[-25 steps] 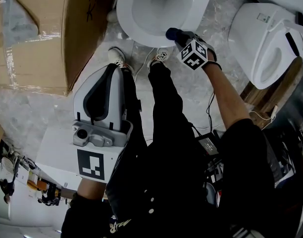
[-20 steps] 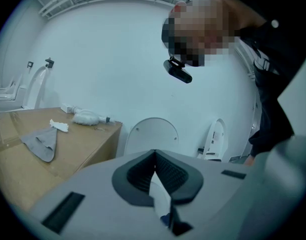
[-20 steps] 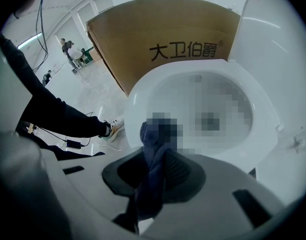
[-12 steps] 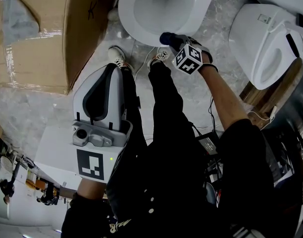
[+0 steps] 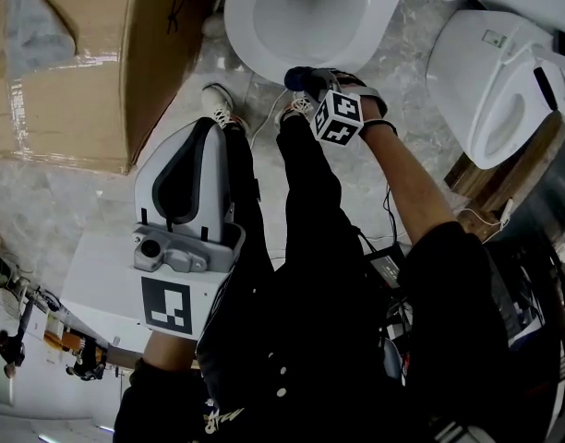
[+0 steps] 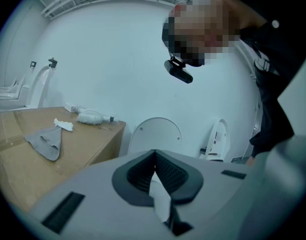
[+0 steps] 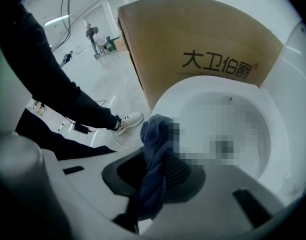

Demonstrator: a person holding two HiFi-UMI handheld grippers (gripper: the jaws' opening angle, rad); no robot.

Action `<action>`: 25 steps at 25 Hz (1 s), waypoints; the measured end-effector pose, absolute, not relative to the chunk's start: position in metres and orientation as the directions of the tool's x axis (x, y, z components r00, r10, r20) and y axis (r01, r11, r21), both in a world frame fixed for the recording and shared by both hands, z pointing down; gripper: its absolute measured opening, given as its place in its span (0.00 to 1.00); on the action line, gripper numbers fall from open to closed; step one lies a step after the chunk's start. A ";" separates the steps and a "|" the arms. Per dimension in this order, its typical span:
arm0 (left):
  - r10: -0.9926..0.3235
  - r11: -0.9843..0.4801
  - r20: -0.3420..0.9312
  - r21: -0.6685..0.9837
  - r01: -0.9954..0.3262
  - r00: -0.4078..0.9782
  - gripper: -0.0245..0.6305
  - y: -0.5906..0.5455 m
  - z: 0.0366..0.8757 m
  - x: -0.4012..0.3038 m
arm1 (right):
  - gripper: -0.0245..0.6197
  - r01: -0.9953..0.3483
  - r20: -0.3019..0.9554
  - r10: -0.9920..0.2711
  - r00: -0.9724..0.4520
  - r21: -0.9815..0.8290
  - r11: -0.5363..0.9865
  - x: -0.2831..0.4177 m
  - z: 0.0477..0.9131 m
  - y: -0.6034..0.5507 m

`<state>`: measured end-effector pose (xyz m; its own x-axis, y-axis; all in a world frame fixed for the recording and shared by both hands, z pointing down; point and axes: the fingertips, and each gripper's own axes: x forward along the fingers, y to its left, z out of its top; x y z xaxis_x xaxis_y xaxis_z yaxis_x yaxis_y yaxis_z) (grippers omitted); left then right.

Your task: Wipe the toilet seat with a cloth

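Dark blue cloth [image 7: 155,151] is pinched between the jaws of the right gripper [image 7: 158,170], bunched against the front rim of the white toilet seat [image 7: 175,91]. In the head view the cloth [image 5: 299,78] sits at the seat's [image 5: 250,49] near edge. A second ago it was further right, so the right gripper [image 5: 310,85] has slid left along the front curve, towards the person's shoe [image 5: 220,107]. The left gripper [image 5: 201,129] has stayed low beside the person's leg, away from the seat. Its jaws are pressed together with nothing between them [image 6: 154,171]. A cardboard box [image 5: 162,63] stands close along the toilet's left side, leaving only a narrow strip of floor there. On the right, bare floor [image 5: 398,58] separates the seat from a second toilet [image 5: 490,90].
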<state>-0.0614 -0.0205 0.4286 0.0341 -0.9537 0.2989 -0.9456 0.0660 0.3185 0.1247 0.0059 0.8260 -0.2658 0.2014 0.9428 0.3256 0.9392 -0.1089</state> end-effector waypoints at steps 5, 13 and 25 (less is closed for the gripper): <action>-0.952 0.078 0.305 0.325 -0.943 0.027 0.05 -0.018 0.431 -0.063 | 0.17 0.447 0.945 0.214 -0.246 -0.085 0.891 0.121 0.827 0.011; -0.951 0.096 0.308 0.321 -0.942 0.008 0.05 -0.018 0.433 -0.072 | 0.17 0.568 0.944 0.226 -0.242 -0.051 0.822 0.096 0.827 0.017; -0.949 0.136 0.315 0.320 -0.938 -0.030 0.05 -0.013 0.436 -0.086 | 0.17 0.632 0.938 0.226 -0.261 -0.011 0.775 0.054 0.828 0.019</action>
<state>-0.0861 -0.0129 0.4360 -0.0305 -0.9485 0.3153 -0.9377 0.1364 0.3195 0.0544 0.0188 0.8278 -0.2613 0.2260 0.9384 0.6322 0.7748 -0.0106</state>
